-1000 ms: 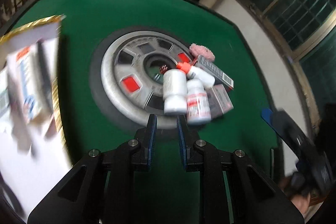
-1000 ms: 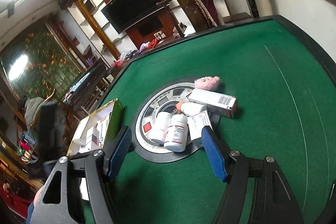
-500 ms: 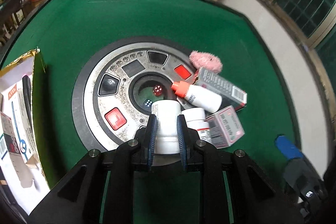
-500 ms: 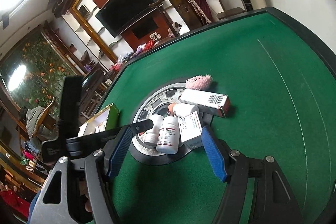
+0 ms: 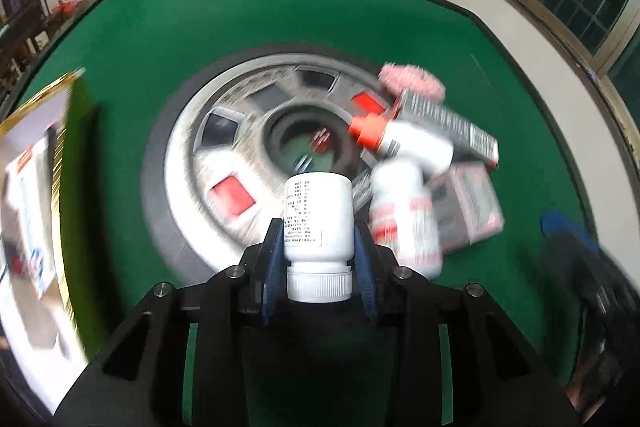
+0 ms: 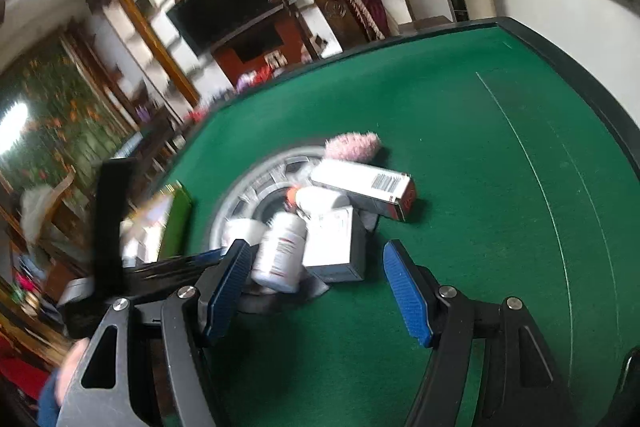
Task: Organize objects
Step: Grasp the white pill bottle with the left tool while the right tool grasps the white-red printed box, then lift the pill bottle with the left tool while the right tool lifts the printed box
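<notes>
white bottle between opening left gripper

The left wrist camera looks steeply down along its own fingers at the green table, very close to a white bottle filling the lower centre. The right wrist camera sits farther back and tilts less, taking in the table and the room beyond. Both views share the round dial, the pink puff and the barcode box.
</notes>
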